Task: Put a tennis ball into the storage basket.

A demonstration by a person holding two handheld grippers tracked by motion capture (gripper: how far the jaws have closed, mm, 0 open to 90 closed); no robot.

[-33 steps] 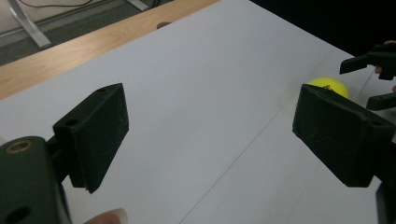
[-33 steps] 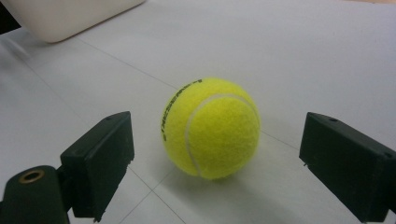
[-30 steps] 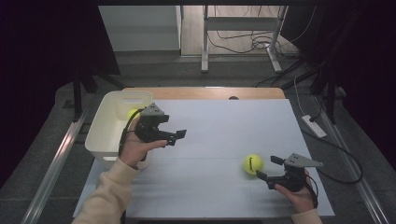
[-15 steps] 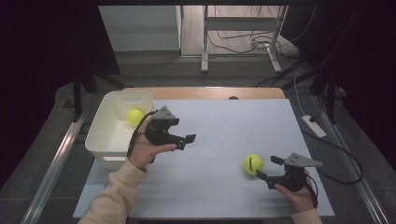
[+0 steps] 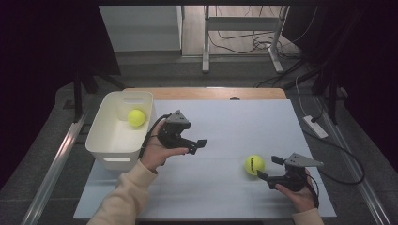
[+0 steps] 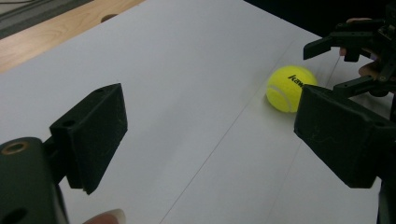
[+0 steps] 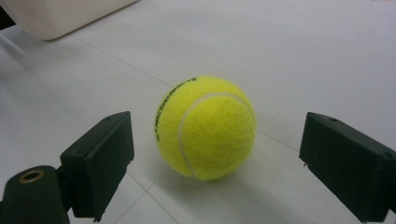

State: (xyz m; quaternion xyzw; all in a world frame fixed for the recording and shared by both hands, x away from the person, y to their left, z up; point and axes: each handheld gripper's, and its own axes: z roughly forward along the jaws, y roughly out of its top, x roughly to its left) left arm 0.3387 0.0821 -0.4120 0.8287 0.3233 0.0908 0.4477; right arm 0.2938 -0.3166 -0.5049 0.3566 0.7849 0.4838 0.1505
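Left gripper (image 5: pixel 199 144) held in left hand (image 5: pixel 157 150), forearm in cream sleeve (image 5: pixel 124 197) entering from bottom edge, jaws pointing right, apart with nothing between. Jaws just been opening further. Right gripper (image 5: pixel 268 167) in right hand (image 5: pixel 300 194) low at right, jaws pointing left, standing wide, pads pressing nothing.

Bright light from above on flat white table sheet (image 5: pixel 244 126). Dark room around table edges. Soft shadow under fuzzy yellow tennis ball (image 7: pixel 205 128). Close black jaws bit blurry.
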